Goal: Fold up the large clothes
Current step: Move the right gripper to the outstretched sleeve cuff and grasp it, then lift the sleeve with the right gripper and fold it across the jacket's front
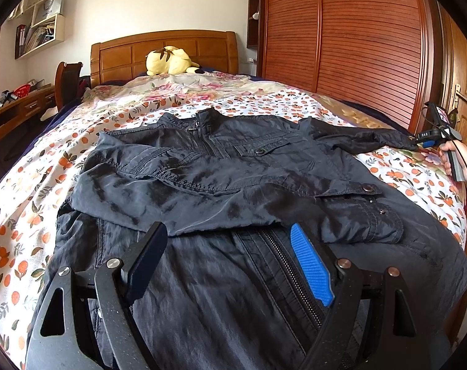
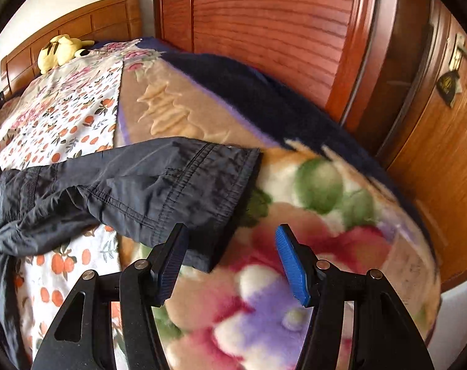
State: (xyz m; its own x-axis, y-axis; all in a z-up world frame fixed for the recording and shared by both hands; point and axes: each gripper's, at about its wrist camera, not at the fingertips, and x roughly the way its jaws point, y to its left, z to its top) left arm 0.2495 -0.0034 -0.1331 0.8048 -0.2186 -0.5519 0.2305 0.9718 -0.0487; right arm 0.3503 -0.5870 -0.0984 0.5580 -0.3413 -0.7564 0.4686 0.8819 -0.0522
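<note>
Jacket (image 1: 221, 166) – dark crinkled nylon, metal zip; left gripper (image 1: 233, 259), right gripper (image 2: 230, 262) – ribbed pads apart, empty.

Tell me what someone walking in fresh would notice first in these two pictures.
A dark navy jacket sprawls across the middle of the bed, one sleeve already folded over its chest and the other sleeve stretched out toward the fleece flower blanket at the bed's edge. Behind it, a yellow plush toy sits against the wooden headboard. The right gripper hangs open just short of that sleeve's cuff.
</note>
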